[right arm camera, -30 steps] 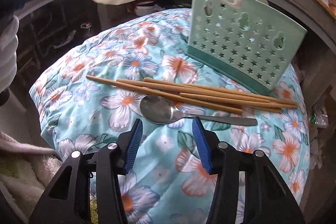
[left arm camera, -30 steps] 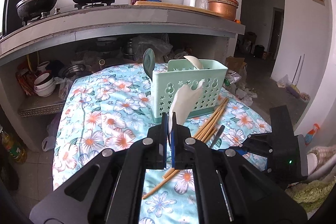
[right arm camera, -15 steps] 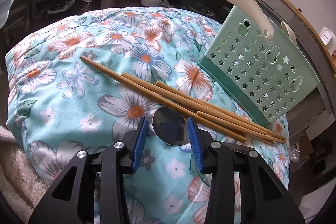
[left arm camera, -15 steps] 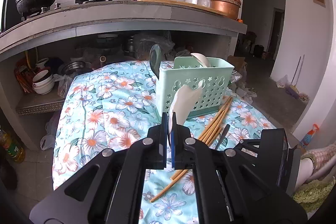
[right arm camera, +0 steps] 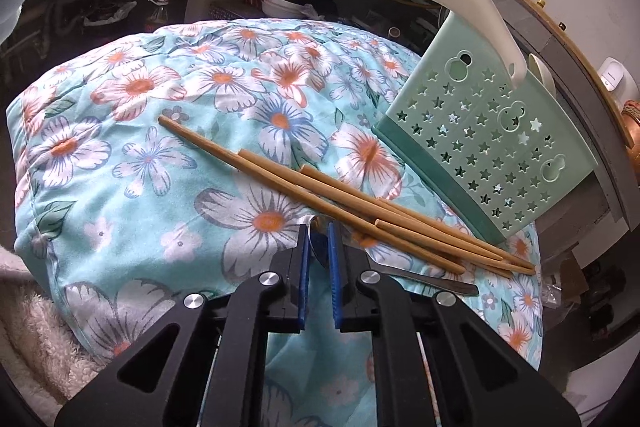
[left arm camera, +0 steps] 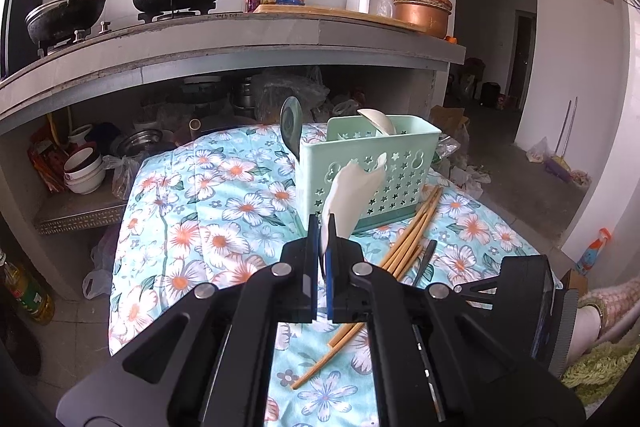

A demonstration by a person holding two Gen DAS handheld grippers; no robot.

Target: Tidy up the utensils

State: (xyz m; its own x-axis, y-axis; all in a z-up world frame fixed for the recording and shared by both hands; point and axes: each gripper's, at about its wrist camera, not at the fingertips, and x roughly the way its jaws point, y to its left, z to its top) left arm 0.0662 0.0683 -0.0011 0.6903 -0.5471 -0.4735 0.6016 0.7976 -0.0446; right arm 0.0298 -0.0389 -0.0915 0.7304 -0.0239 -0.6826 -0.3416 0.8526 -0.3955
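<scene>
Right wrist view: metal spoon (right arm camera: 320, 247) bowl pinched between right gripper (right arm camera: 318, 247) fingers beside chopsticks (right arm camera: 360, 211), green caddy (right arm camera: 488, 155) far right; lift straight, clear of sticks; left gripper (left arm camera: 323, 247) clamped on white ladle (left arm camera: 352, 195).

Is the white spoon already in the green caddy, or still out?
Out. The left gripper holds the white spoon by its bowl, handle tip near the green caddy front wall, outside the rim.
</scene>
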